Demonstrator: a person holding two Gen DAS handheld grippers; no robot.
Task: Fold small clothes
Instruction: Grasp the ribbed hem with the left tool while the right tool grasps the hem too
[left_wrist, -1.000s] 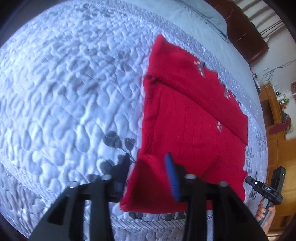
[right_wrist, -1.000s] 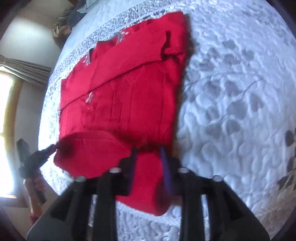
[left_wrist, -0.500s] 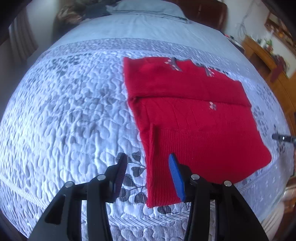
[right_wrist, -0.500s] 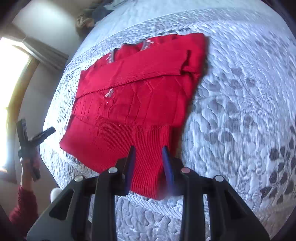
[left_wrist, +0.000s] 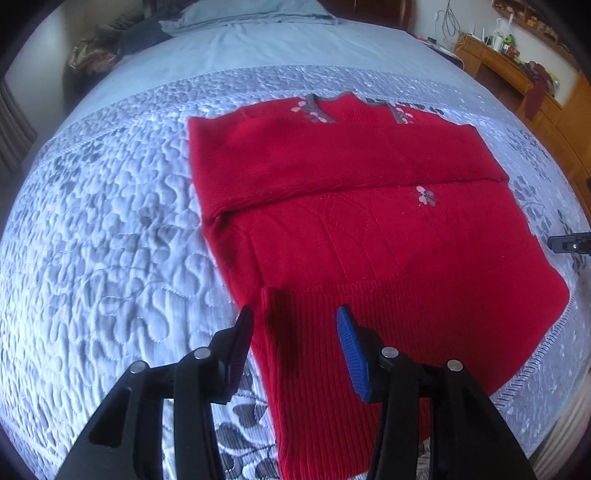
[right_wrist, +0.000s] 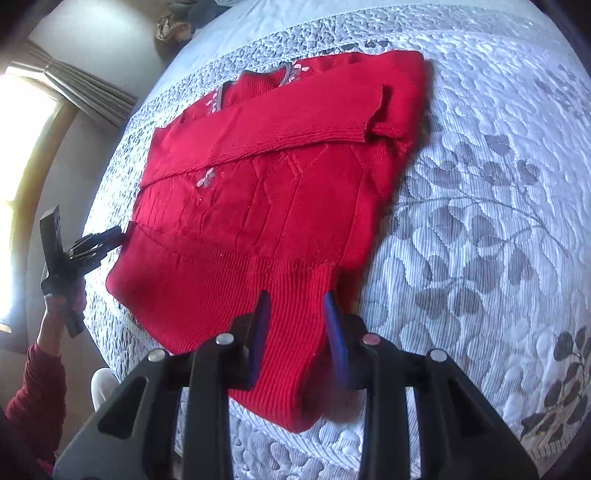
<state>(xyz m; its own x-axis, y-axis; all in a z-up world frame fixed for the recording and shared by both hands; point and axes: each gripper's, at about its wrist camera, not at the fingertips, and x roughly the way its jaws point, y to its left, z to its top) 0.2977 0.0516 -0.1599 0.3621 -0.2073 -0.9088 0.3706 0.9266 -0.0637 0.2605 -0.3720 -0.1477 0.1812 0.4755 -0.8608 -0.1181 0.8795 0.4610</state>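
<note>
L gripper (left_wrist: 293, 347): fingers spread approx half, pads off fabric, nothing pinched; ribbed hem corner of red sweater (left_wrist: 354, 229) betw them, slightly raised fold at left finger. R gripper (right_wrist: 297, 332): fingers narrower, hem's other corner betw pads; cannot tell if pinching. Sweater flat on quilted bedspread (left_wrist: 110, 229), sleeves folded across chest, collar at far end.

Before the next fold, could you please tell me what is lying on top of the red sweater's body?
A folded-over sleeve lies across the upper part of the red sweater, below the neckline. What is under the sleeve is covered. The quilted bedspread is beneath.
</note>
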